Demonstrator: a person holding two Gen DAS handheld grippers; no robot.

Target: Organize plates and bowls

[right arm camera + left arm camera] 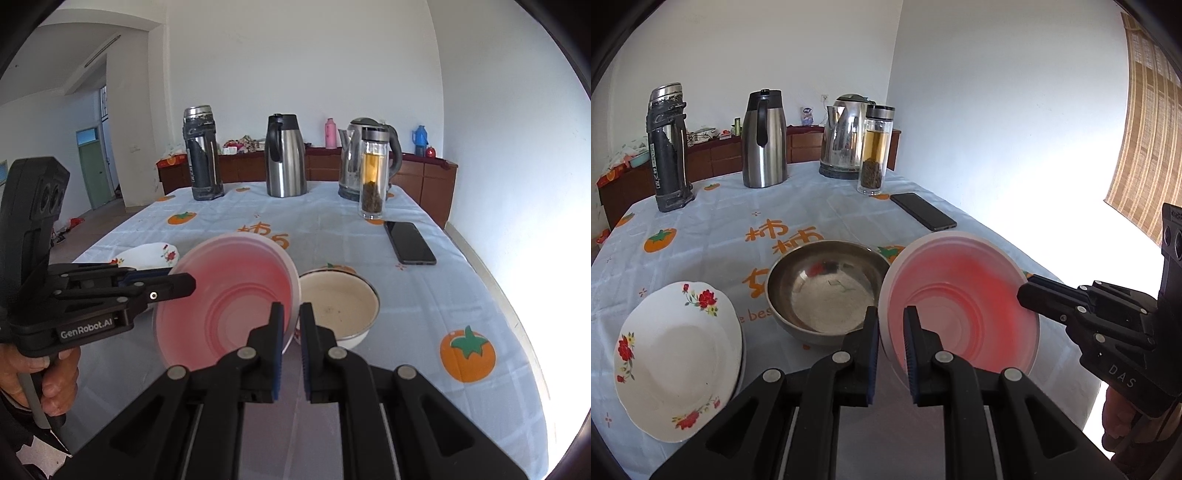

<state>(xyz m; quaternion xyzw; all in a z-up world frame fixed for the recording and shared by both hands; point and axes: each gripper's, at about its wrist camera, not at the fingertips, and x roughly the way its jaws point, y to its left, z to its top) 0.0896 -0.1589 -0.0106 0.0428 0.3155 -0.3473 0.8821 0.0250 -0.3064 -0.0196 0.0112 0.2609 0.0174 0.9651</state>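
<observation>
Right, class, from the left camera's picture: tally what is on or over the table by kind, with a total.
Bowls: 2, pink bowl, steel bowl
Plate: 1 sure, perhaps another beneath
Flasks: 2, black flask, steel flask
Kettle: 1
Bottle: 1
Phone: 1
Total: 8 sure
</observation>
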